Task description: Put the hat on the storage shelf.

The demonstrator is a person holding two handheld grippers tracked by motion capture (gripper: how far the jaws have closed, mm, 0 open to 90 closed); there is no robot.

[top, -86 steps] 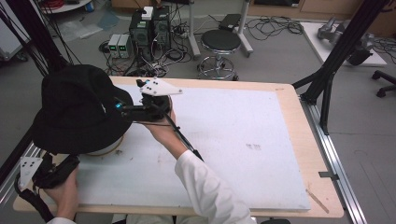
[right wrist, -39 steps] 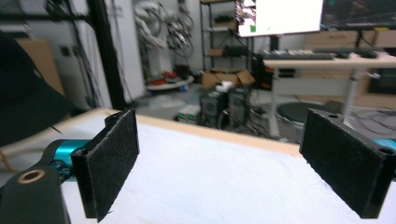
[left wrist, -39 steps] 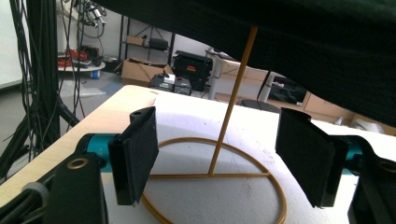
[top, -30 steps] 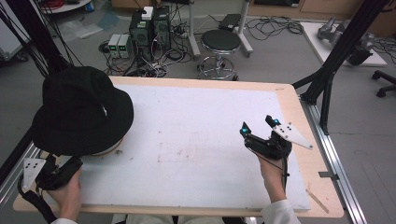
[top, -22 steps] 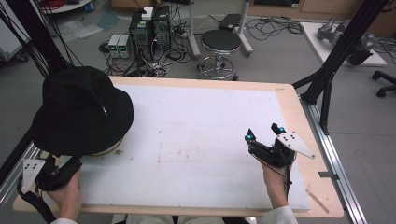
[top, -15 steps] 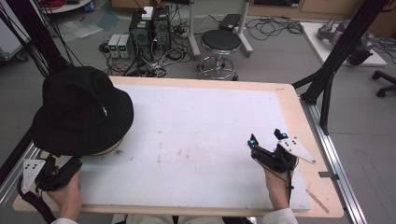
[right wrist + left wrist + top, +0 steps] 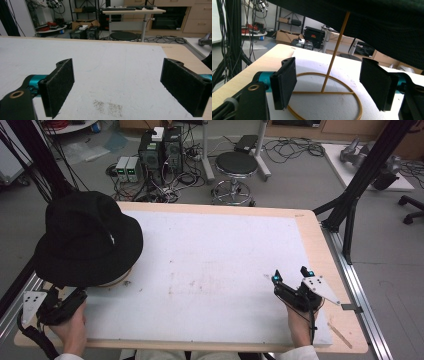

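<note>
A black brimmed hat (image 7: 87, 237) rests on a thin gold wire stand (image 7: 329, 82) at the table's left. The stand has a round base ring and an upright rod under the hat's brim (image 7: 367, 17). My left gripper (image 7: 59, 306) is at the near left corner, just in front of the hat. It is open, its pads (image 7: 284, 85) either side of the stand's base without touching it. My right gripper (image 7: 292, 282) is at the near right of the white mat (image 7: 215, 270), open, with nothing between its pads (image 7: 60, 85).
The table's wooden edge (image 7: 325, 270) runs along the right, with a metal rail (image 7: 360, 290) beyond it. Behind the table stand a round stool (image 7: 237, 167), computers and cables (image 7: 160, 155). Black frame posts (image 7: 365, 175) rise at the back right.
The right hand has left the hat and swung across the mat to the near right. It kept drifting toward the near edge. The left gripper has stayed put.
</note>
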